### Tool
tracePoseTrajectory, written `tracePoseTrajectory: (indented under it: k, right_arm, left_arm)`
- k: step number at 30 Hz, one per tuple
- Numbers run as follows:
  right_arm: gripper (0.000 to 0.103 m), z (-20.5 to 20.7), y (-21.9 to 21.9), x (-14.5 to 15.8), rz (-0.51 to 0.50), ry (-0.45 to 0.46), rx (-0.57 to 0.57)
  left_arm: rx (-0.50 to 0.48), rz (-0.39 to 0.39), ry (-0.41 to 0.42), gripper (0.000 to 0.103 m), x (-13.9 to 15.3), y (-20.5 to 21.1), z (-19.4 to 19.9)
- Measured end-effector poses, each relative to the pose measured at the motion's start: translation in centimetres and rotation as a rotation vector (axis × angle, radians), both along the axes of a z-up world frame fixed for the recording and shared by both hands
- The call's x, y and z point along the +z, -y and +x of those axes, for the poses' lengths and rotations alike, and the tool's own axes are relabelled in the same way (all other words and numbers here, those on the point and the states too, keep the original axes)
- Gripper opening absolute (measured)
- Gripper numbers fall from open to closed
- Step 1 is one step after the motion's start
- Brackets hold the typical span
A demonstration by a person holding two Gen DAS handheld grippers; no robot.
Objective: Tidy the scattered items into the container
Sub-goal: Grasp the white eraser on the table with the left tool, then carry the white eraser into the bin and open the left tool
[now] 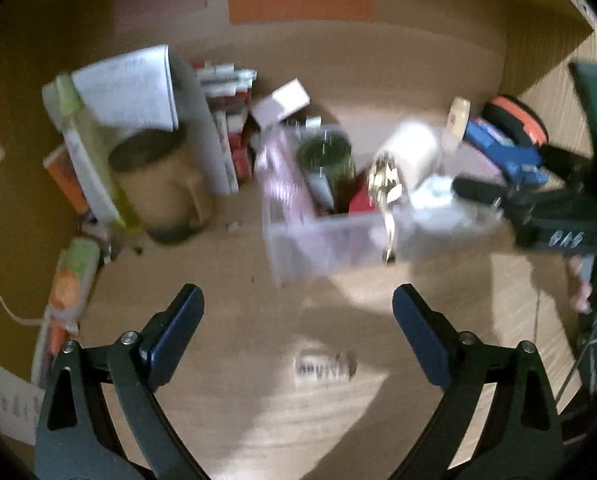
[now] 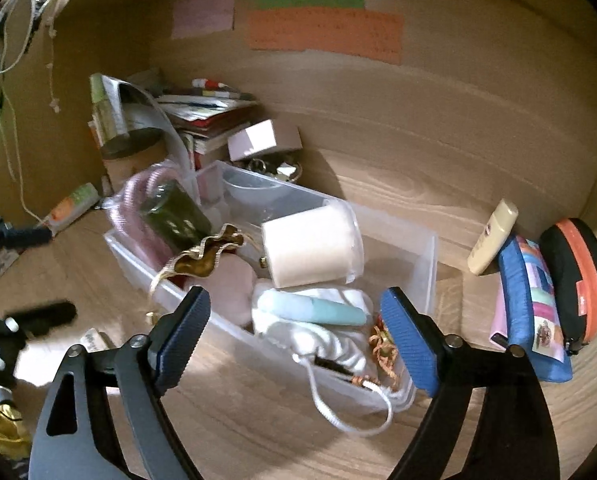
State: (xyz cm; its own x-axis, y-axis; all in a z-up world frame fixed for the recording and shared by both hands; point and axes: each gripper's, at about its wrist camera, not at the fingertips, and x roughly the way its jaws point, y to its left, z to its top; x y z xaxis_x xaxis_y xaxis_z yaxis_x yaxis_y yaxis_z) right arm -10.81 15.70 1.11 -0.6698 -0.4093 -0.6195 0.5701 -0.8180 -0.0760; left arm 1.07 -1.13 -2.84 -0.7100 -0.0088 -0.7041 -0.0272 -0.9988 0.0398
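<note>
A clear plastic container (image 2: pixel 426 256) stands on the wooden desk, filled with a white roll (image 2: pixel 312 246), a dark green jar (image 2: pixel 176 216), a teal tube (image 2: pixel 318 308), white cable and gold ribbon. My right gripper (image 2: pixel 294 312) is open and empty, just above the container's near rim. In the left wrist view the container (image 1: pixel 330 236) is ahead, blurred. My left gripper (image 1: pixel 298 312) is open and empty over the desk, above a small clear packet (image 1: pixel 324 366). The right gripper's arm (image 1: pixel 538 208) reaches in from the right.
A blue pouch (image 2: pixel 530 304), an orange-and-black case (image 2: pixel 578 284) and a cream tube (image 2: pixel 492 236) lie right of the container. Books (image 1: pixel 222 120), a tan mug (image 1: pixel 162 184) and an orange-green tube (image 1: pixel 72 284) crowd the left. A wooden back wall carries coloured notes (image 2: pixel 322 32).
</note>
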Motion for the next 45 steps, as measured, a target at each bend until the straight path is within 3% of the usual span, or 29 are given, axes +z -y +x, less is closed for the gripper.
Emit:
tracePoseTrajectory:
  k: [5,10,12,18,26,33,40,45]
  right_arm:
    - [0.094,1.6,-0.1,0.1,0.011,-0.024,0.003]
    - [0.094,2.2,-0.2,-0.3,0.022,-0.007,-0.003]
    - [0.094,2.4,-0.2,-0.5,0.016,0.008,0.002]
    - [0.094,2.8,0.2,-0.7,0.026,0.008,0.012]
    - [0.094,3.1,0.1,-0.8,0.024,0.011,0.010]
    - [0.094,2.9,-0.3,-1.0,0.018,0.032,-0.001]
    - [0.094,3.5,-1.2,-0.9,0.011,0.023,-0.014]
    - [0.094,3.1,-2.0,-1.0,0.013,0.026,-0.042]
  left_arm:
    - [-0.006,0.016,0.108,0.096,-3.9,0.0,-0.2]
    - [-0.029,0.065,0.167,0.093,-5.5,0.1,-0.4]
    - [-0.027,0.062,0.173,0.076,-5.7,-0.1,-0.3]
    - [-0.016,0.040,0.164,0.040,-6.0,-0.3,-0.3]
    - [-0.025,0.072,0.145,0.040,-5.1,-0.1,-0.1]
    - [-0.057,0.092,0.034,0.040,-1.3,-1.0,-0.6]
    - [-0.154,0.118,-0.049,0.040,2.3,-3.2,-2.7]
    - [-0.212,0.157,-0.040,0.040,3.1,-4.3,-5.2]
